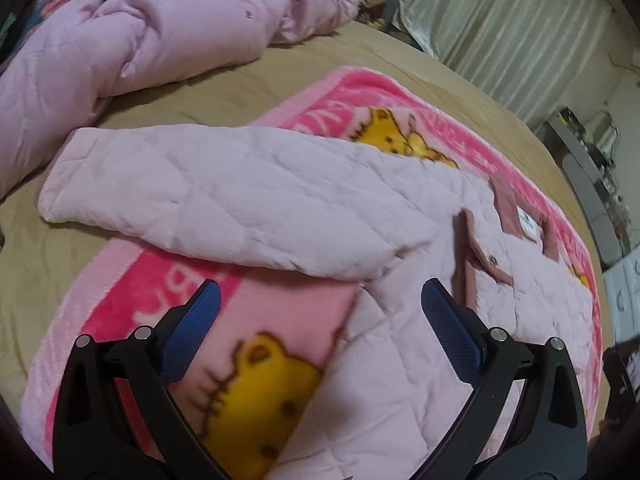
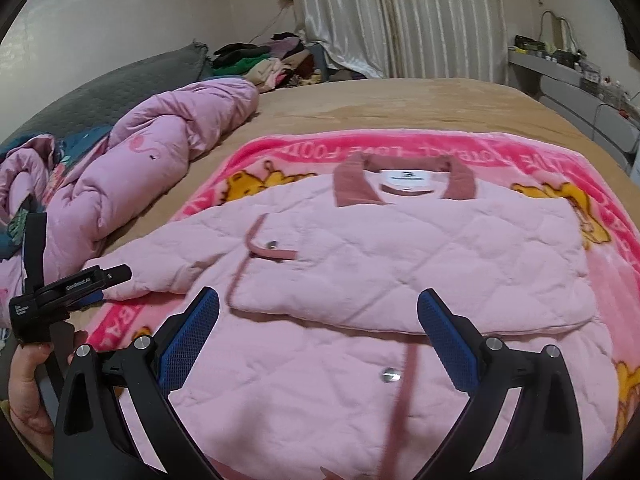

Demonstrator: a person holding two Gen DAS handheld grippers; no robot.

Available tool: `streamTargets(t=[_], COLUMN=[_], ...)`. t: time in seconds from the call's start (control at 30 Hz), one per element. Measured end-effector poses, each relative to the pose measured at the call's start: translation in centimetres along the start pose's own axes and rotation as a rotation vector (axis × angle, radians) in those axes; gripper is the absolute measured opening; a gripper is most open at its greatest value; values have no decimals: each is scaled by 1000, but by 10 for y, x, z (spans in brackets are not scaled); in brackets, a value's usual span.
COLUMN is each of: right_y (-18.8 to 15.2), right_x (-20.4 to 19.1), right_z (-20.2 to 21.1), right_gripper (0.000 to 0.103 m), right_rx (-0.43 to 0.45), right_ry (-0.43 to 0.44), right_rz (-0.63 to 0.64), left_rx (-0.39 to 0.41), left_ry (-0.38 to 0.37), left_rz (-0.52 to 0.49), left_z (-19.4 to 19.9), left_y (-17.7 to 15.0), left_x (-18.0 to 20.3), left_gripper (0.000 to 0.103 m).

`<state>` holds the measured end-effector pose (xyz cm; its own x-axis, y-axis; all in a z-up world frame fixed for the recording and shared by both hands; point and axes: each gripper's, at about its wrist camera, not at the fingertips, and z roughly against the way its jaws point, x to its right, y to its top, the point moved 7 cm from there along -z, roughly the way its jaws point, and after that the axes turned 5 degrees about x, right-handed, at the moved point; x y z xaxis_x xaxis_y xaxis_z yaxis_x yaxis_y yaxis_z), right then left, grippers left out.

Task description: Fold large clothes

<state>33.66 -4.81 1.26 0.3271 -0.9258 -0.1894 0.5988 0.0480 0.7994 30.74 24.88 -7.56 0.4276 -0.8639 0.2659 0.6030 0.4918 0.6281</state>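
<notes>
I count one pink quilted jacket (image 2: 400,248) with one dusty-rose collar (image 2: 356,188), one white neck label (image 2: 406,178) and two metal snaps visible in the right wrist view, laid on one pink bear-print blanket (image 2: 296,152). I hold two grippers, my left gripper (image 1: 320,304) and my right gripper (image 2: 319,306), each with two blue-padded fingers spread apart. Also present: one bunched pink comforter (image 2: 160,152), one pile of mixed clothes (image 2: 264,60) whose items I cannot count, and one set of pale curtains (image 2: 400,16).
</notes>
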Motion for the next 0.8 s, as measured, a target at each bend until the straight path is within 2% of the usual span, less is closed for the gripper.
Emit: streamTargets(t=[0.37, 0.53, 0.8], right_y=[5, 4, 3], right_x=[-69, -100, -139], right_z=[-25, -36, -55], right_gripper=[99, 99, 99], right_rx=[-14, -26, -48], right_ry=[72, 105, 148], right_rz=[62, 94, 138], left_rx=[17, 24, 4], left_ry=[63, 135, 164], left_rz=[95, 88, 159], left_z=[4, 4, -4], left_y=[17, 22, 23], left_x=[-52, -72, -108], left_gripper=[94, 94, 94])
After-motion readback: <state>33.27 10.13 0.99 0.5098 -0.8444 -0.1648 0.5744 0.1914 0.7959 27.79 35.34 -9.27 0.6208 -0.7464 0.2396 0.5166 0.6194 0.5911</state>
